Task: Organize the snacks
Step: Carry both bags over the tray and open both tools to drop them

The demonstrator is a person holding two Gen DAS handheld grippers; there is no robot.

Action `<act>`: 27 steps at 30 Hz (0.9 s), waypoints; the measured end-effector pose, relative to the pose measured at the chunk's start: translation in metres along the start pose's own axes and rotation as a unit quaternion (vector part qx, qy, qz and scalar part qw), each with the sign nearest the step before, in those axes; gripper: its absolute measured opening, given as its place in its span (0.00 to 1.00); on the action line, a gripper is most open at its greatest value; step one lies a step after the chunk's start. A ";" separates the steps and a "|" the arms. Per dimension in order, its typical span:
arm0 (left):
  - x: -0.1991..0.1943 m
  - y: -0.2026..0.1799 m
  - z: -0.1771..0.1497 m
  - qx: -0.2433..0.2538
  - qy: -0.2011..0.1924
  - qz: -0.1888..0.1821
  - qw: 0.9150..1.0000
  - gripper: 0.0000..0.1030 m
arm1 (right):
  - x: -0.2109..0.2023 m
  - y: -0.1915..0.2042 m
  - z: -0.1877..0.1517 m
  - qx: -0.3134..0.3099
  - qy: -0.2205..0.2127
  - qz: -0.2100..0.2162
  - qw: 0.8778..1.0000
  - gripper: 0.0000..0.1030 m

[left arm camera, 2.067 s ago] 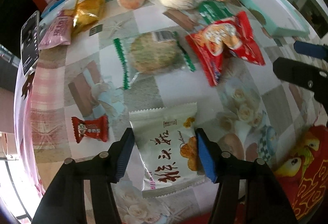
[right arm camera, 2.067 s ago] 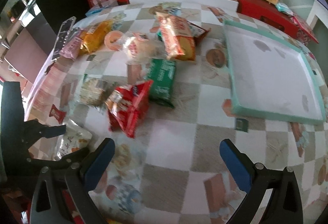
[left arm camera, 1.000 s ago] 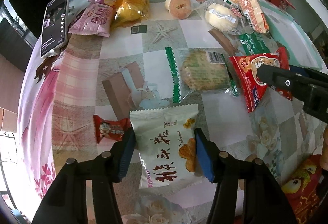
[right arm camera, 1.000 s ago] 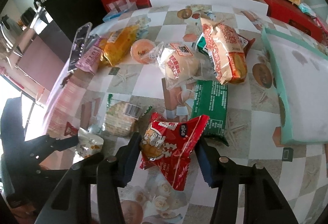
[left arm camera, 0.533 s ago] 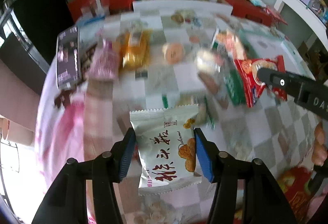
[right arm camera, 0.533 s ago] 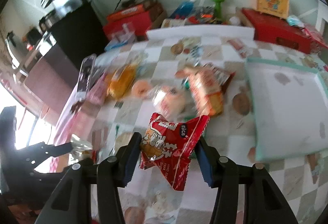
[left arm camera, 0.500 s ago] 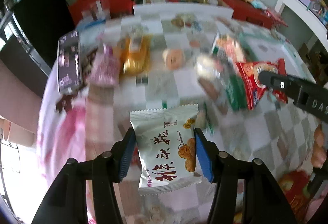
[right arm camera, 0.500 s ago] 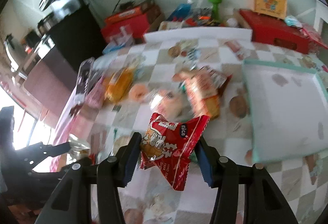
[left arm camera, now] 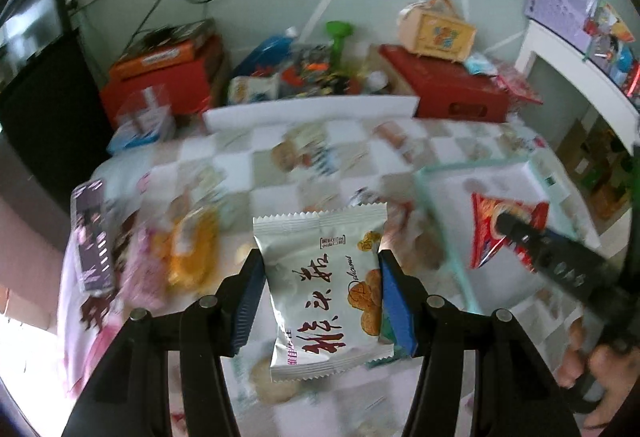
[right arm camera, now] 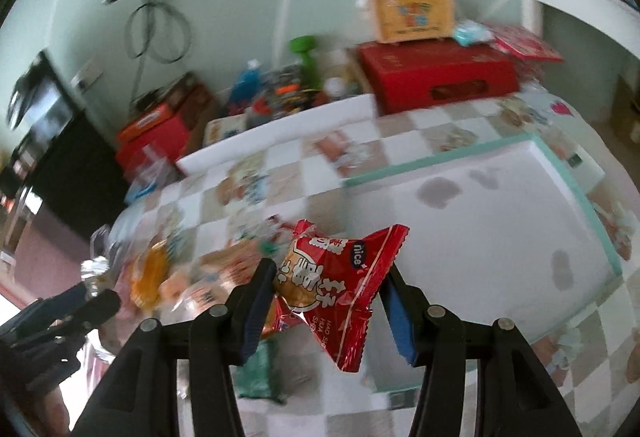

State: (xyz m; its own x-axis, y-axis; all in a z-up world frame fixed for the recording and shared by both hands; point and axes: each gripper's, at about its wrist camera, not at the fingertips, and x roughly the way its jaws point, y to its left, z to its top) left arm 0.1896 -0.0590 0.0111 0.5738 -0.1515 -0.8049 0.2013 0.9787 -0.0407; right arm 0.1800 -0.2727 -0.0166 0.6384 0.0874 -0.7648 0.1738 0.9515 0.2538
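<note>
My left gripper [left arm camera: 320, 289] is shut on a white snack packet [left arm camera: 326, 281] with dark red characters, lifted well above the checked tablecloth. My right gripper [right arm camera: 330, 295] is shut on a red snack packet [right arm camera: 340, 277], held in the air at the near left edge of the white tray with a teal rim [right arm camera: 576, 197]. In the left wrist view the red packet [left arm camera: 492, 233] and the right gripper's black body show at the right, over the tray [left arm camera: 452, 237]. Blurred snacks [left arm camera: 192, 249] lie on the table's left half.
A phone [left arm camera: 90, 237] lies at the table's left edge. Red boxes [right arm camera: 436, 73], a green dumbbell [left arm camera: 338, 37] and clutter stand behind the table's far edge. A white shelf [left arm camera: 580, 65] is at the right. A person's hand [left arm camera: 584, 357] holds the right gripper.
Both grippers rose from the table with their packets and swung toward the tray. The view now takes in the wall and the far clutter.
</note>
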 end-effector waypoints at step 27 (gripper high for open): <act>0.133 -0.200 0.040 0.083 0.064 -0.085 0.991 0.82 | 0.019 -0.222 0.003 0.229 -0.009 -0.137 0.964 0.58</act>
State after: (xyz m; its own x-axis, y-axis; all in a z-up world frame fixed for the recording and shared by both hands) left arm 0.2574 -0.2806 -0.0641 0.4166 -0.2828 -0.8640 0.4199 0.9028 -0.0931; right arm 0.1559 -0.4827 -0.0860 0.5329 -0.1581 -0.8313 0.6480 0.7080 0.2807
